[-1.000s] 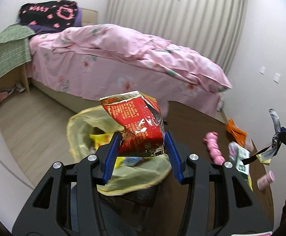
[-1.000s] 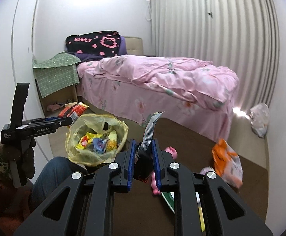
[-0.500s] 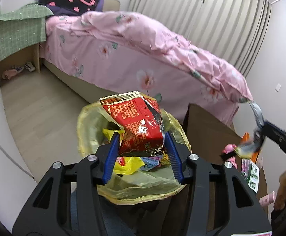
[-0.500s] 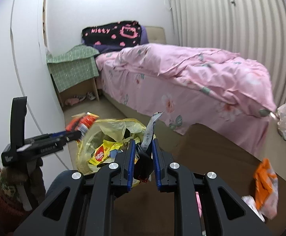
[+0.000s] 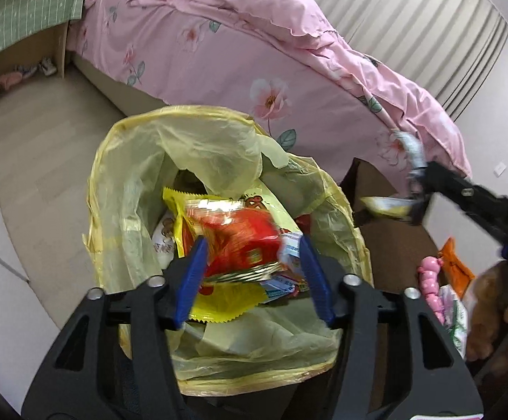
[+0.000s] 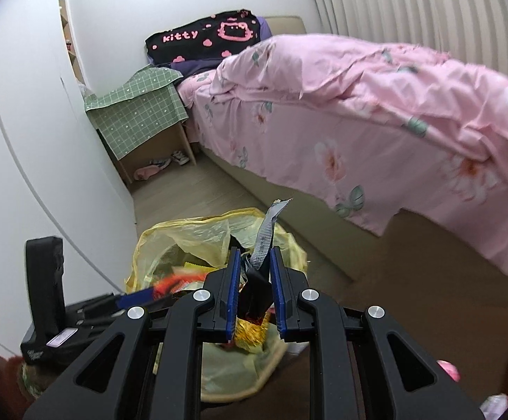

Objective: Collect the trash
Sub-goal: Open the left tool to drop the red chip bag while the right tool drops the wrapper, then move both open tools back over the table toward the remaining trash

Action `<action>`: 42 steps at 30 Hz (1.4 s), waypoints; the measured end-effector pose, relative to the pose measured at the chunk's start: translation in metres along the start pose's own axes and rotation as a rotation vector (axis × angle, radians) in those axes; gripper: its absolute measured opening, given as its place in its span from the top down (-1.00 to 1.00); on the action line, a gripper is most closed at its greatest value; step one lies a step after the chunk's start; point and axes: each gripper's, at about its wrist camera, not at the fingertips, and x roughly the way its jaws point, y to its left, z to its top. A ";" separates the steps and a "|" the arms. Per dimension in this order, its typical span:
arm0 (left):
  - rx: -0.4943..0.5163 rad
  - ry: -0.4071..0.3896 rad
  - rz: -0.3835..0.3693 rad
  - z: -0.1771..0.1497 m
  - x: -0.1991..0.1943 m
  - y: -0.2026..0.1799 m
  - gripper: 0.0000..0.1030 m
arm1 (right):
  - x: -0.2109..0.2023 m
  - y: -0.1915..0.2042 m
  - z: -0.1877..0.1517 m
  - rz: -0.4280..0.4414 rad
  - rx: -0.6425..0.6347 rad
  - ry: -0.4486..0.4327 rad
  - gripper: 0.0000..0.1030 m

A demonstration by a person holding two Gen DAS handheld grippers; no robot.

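A yellow trash bag (image 5: 142,189) stands open below both grippers, with several snack wrappers inside; it also shows in the right wrist view (image 6: 170,245). My left gripper (image 5: 252,273) is open over the bag's mouth. The red snack wrapper (image 5: 243,241) is blurred between its fingers and looks loose. My right gripper (image 6: 253,290) is shut on a grey and black wrapper (image 6: 266,234) at the bag's right rim; it shows in the left wrist view (image 5: 418,189).
A pink bed (image 5: 254,52) stands behind the bag. A brown table (image 5: 390,241) at the right holds a pink toy (image 5: 430,280) and an orange packet (image 5: 455,266). A green-covered nightstand (image 6: 138,112) is at the far left by the wall.
Both grippers moved down and over the bag. My left gripper's fingers spread apart and the red wrapper has slipped lower between them, blurred. The right gripper kept its wrapper.
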 end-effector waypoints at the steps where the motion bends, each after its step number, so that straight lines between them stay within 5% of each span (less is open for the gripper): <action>1: -0.010 -0.003 -0.008 0.000 -0.002 0.002 -0.41 | 0.008 -0.001 -0.001 0.024 0.007 0.018 0.65; 5: -0.012 -0.061 0.023 0.001 -0.014 0.001 -0.61 | 0.024 -0.002 -0.006 0.038 0.024 0.062 0.22; 10: 0.015 -0.137 0.077 0.003 -0.033 -0.004 -0.71 | 0.011 -0.011 -0.015 0.007 0.062 0.047 0.22; 19: 0.094 -0.132 0.045 -0.005 -0.043 -0.035 -0.73 | -0.075 -0.046 -0.055 -0.115 0.134 -0.040 0.22; 26: 0.201 -0.145 -0.092 -0.015 -0.053 -0.082 -0.74 | -0.173 -0.079 -0.113 -0.354 0.192 -0.112 0.18; 31: 0.314 -0.042 -0.185 -0.037 -0.041 -0.135 -0.74 | -0.230 -0.104 -0.168 -0.492 0.279 -0.137 0.18; 42: 0.577 0.108 -0.446 -0.079 -0.008 -0.265 -0.74 | -0.284 -0.087 -0.239 -0.599 0.229 -0.163 0.18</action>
